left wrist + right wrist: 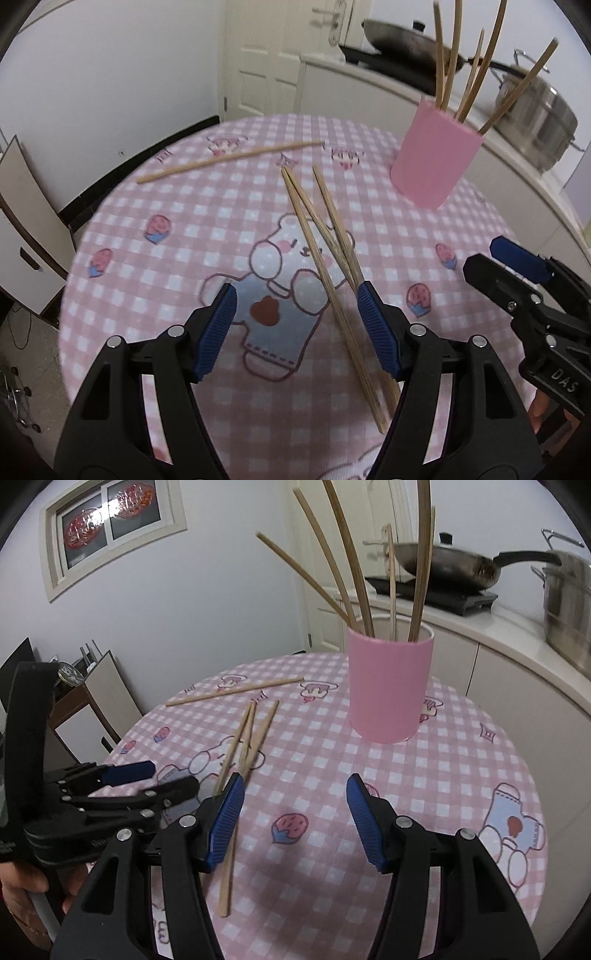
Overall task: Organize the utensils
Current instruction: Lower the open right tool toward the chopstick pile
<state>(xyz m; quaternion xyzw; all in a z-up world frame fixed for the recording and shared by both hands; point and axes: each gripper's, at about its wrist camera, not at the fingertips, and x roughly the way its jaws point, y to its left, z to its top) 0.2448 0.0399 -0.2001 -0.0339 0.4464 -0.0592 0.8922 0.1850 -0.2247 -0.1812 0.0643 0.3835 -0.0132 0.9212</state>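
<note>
While both grippers hang over the round table (122,236) with its pink checked cloth, neither one grasps anything. The left gripper (297,328) has its jaws released and wide apart; between them lies the bear print of the cloth, and the lower ends of three loose chopsticks (325,266) pass just under its right blue pad. The right gripper (295,819) also has its jaws released, with only bare cloth and a strawberry print between them. In the right wrist view, one chopstick of the same bundle goes under its left pad, and the left gripper with a hand (22,890) of the person shows at the left edge.

The three chopsticks lie crossed near the middle of the table, fanning out toward the far edge. A fourth chopstick (229,160) lies alone near the far edge, well apart from the others. A pink cup (432,158) stands upright near the far right edge and holds several chopsticks (448,62), which lean outward
</note>
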